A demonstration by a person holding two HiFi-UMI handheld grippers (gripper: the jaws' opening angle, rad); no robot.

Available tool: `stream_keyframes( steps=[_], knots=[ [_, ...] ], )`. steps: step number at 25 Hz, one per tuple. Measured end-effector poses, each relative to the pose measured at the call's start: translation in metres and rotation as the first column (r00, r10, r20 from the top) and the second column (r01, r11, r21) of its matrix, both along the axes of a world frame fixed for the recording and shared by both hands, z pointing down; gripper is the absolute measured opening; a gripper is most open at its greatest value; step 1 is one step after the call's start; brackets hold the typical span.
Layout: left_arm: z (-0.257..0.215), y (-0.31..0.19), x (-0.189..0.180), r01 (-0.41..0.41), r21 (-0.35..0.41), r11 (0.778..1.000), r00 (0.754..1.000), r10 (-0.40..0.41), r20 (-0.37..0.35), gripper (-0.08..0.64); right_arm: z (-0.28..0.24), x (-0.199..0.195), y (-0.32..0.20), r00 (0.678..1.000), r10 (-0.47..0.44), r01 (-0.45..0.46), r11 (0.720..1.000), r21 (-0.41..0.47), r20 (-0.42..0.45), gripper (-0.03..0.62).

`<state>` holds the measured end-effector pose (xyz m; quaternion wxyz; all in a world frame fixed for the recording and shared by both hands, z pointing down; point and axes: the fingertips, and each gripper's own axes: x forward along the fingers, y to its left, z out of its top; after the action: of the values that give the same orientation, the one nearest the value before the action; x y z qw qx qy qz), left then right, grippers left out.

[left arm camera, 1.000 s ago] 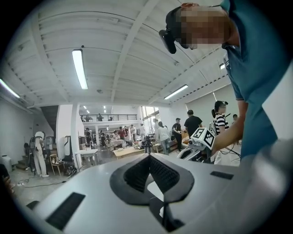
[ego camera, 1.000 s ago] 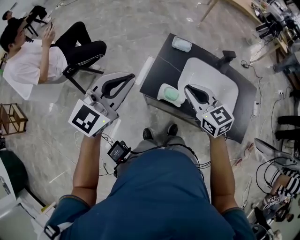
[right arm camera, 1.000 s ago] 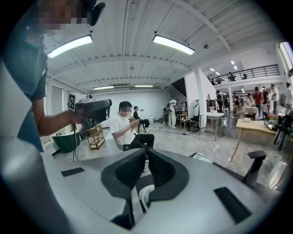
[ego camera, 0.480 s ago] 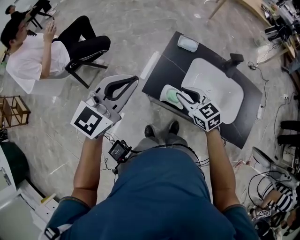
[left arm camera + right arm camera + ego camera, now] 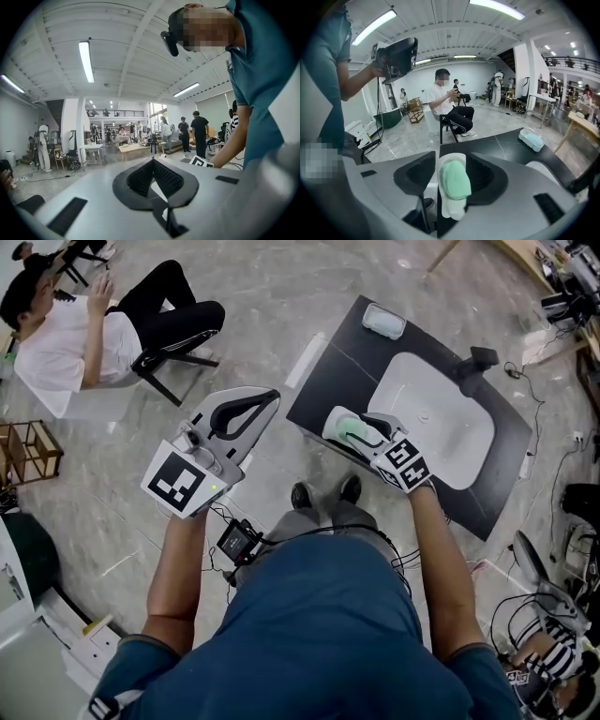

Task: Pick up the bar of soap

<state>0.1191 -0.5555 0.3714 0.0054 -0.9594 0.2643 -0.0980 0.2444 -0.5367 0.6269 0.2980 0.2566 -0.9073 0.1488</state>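
A green bar of soap (image 5: 347, 431) lies in a white dish (image 5: 330, 422) on the near left corner of the black counter (image 5: 323, 381). My right gripper (image 5: 362, 425) hangs over the dish, pointing down at it. In the right gripper view the soap (image 5: 455, 180) and its dish (image 5: 451, 213) lie between the jaws of that gripper (image 5: 451, 158). Those jaws have just been opening; the pads stand apart from the soap, not pressing it. My left gripper (image 5: 269, 397) is held out to the left of the counter, over the floor, shut and empty (image 5: 157, 187).
A white sink basin (image 5: 441, 418) with a black faucet (image 5: 483, 359) fills the counter's middle. A second dish with pale blue soap (image 5: 384, 321) sits at the far corner. A person sits on a chair (image 5: 84, 334) at the left. Cables lie on the floor at right.
My right gripper has come down from above the sink to the soap dish, and its jaws have opened around the soap. The left gripper has hardly moved.
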Motion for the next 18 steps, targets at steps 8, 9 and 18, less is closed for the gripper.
stream_keyframes(
  steps=[8,9,18],
  knots=[
    [0.008,-0.005,0.0,0.016,-0.022,1.0,1.0,-0.016,0.008,0.002,0.039,-0.005,0.006,0.982,-0.127,0.126,0.992,-0.019,-0.138,0.245],
    [0.009,-0.006,0.0,0.018,-0.026,1.0,1.0,-0.017,0.009,0.002,0.043,-0.004,0.008,0.975,-0.146,0.144,0.989,-0.024,-0.169,0.249],
    [0.016,-0.012,0.001,0.027,-0.047,0.999,1.0,-0.027,0.016,0.002,0.076,-0.006,0.009,0.906,-0.274,0.279,0.96,-0.032,-0.323,0.305]
  ],
)
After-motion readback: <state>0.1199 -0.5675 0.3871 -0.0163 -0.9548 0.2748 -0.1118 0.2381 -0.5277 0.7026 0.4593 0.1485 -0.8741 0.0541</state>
